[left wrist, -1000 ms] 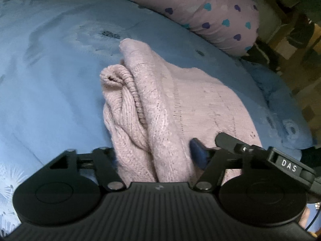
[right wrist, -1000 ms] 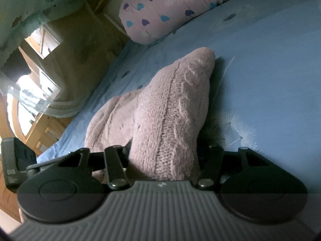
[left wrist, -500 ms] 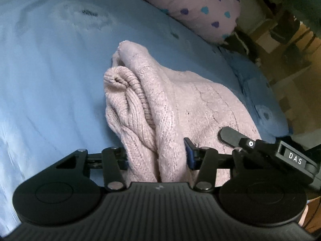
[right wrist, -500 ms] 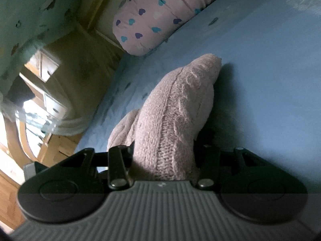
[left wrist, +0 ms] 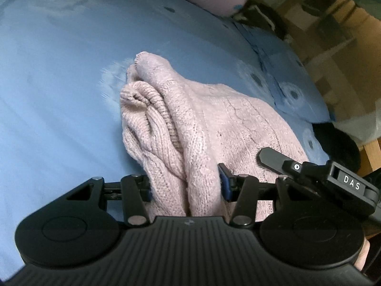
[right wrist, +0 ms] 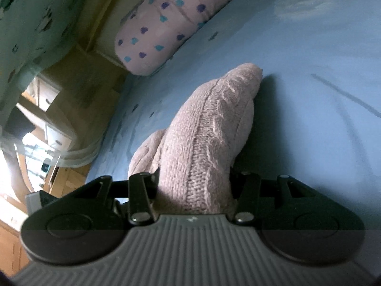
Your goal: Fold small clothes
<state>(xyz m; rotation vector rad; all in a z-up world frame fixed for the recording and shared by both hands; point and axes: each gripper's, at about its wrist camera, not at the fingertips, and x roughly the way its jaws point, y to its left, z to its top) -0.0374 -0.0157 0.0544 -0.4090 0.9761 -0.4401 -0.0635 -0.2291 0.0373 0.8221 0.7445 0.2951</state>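
Note:
A pink cable-knit sweater (left wrist: 202,128) lies bunched on the blue bedsheet (left wrist: 59,100). My left gripper (left wrist: 187,186) is shut on a thick fold of its near edge; the ribbed cuff curls up just beyond. My right gripper (right wrist: 194,188) is shut on another part of the same sweater (right wrist: 209,128), which rises from the jaws to a rounded tip. The right gripper's black body (left wrist: 309,169) shows at the right of the left wrist view, resting against the knit.
A pink pillow with blue and purple hearts (right wrist: 171,23) lies at the head of the bed (right wrist: 321,95). Wooden furniture (right wrist: 47,100) and floor lie past the bed's edge. A dark object (left wrist: 338,147) sits by the bed's right edge.
Both grippers have moved along the bed with the sweater still held; the pillow has slid towards the top edge in the left wrist view and the bed edge has come closer.

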